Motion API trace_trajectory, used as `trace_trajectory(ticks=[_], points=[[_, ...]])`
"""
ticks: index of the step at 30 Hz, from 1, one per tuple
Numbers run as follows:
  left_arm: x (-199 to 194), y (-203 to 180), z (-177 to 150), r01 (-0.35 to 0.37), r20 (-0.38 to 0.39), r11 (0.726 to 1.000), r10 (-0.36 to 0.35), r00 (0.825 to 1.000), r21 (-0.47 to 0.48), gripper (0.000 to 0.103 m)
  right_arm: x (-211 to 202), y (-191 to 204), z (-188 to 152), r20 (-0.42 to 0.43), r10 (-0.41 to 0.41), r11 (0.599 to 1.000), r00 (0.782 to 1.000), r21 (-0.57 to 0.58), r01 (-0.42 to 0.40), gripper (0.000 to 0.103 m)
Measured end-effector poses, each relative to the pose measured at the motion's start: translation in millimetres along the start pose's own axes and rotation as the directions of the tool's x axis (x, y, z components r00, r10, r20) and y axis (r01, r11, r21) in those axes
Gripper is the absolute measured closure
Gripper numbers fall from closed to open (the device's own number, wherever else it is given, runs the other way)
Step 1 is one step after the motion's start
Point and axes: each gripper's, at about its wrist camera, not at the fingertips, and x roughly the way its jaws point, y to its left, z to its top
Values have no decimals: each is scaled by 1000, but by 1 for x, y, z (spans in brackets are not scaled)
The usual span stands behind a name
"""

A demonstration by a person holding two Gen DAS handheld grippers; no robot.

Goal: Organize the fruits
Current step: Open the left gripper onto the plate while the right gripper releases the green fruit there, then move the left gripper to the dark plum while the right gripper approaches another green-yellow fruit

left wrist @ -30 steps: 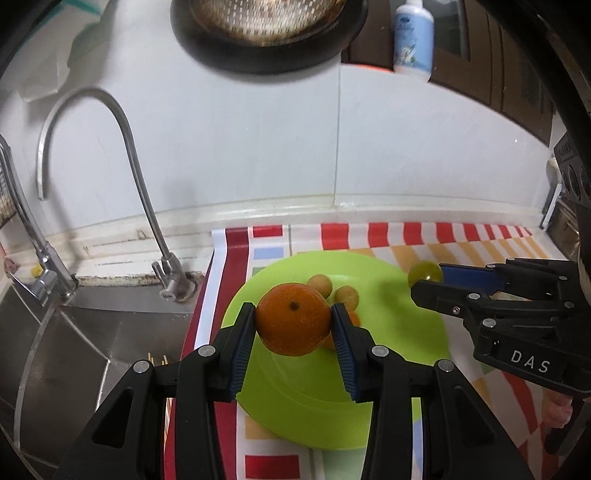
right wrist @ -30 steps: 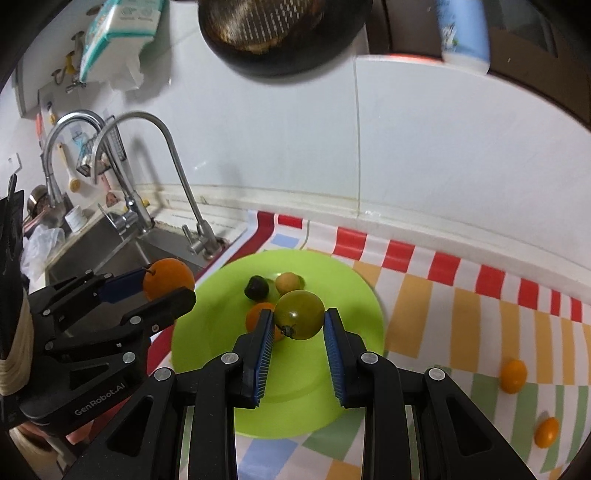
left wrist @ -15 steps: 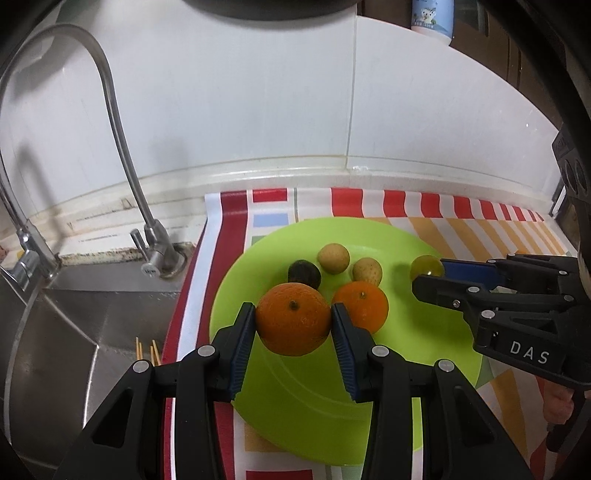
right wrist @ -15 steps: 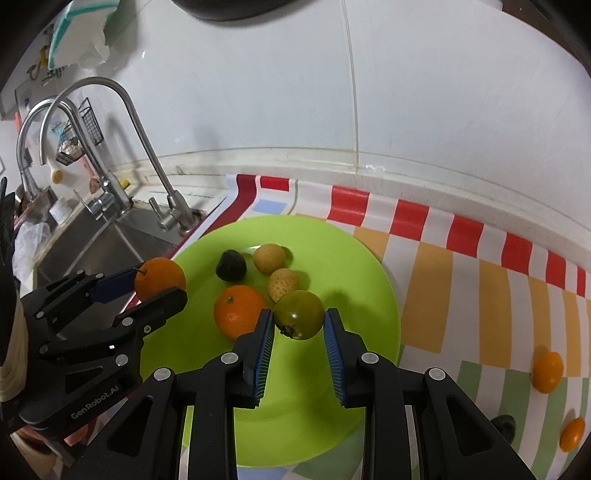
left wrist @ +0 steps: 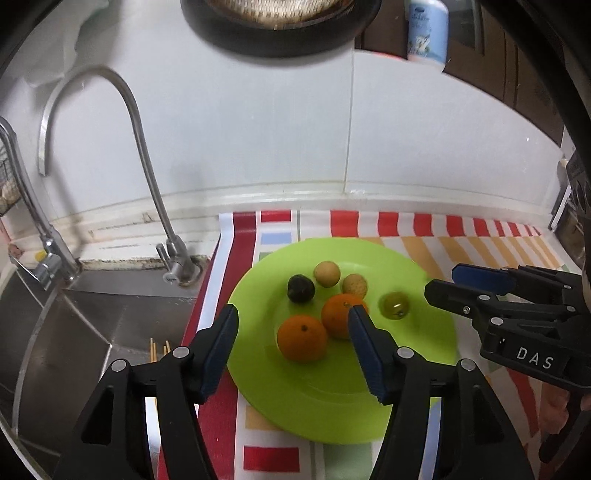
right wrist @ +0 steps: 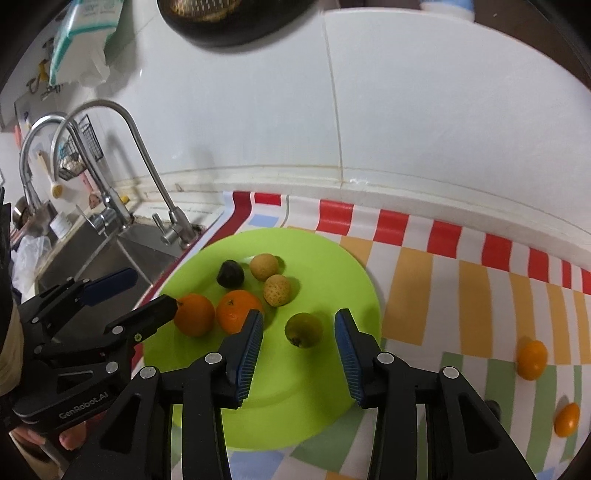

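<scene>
A lime-green plate point(left wrist: 332, 398) point(right wrist: 295, 387) on the striped cloth holds two oranges, two tan fruits, a dark fruit and a green fruit. My left gripper point(left wrist: 293, 321) is opening. The nearer orange point(left wrist: 302, 338) lies on the plate between its jaws, and neither pad touches it. The second orange point(left wrist: 341, 319) rests beside it. My right gripper point(right wrist: 299, 325) is also opening, and the green fruit point(right wrist: 303, 329) lies loose on the plate between its pads. In the right wrist view the left gripper point(right wrist: 147, 291) stands at the plate's left rim.
Two small orange fruits point(right wrist: 532, 360) point(right wrist: 567, 419) lie on the cloth to the plate's right. A steel sink point(left wrist: 55, 332) with curved faucets point(left wrist: 147, 166) lies just left of the cloth. The white tiled wall point(left wrist: 406, 147) stands behind, and a dark pan point(left wrist: 280, 29) hangs overhead.
Both grippers have let go. The orange has left the left jaws and the green fruit the right jaws, and both now rest on the plate. Both pairs of jaws stand wider.
</scene>
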Motion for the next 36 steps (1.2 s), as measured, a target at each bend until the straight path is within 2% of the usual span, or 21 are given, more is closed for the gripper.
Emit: trace_trajectory(ticks=[11,14,22,36], points=[[-54,-23,-4,27,89,999,-29,996,25,35,-67,0,-12,96,-20,1000,995,7,19,61],[-65,-31,-4,39,104,999,-42,994,33,35,-85,-2,-15,125,-35,999,992,20,33,56],[-89,-51,-9,84,125,995,-89,988,45,32,-125,-6,-26,185,-77,997,980,35,72,56],[-117,-92,-13,165,156,981,-179,971,98,27,-169,-30,-53,211,-171,982,962,109,151,56]])
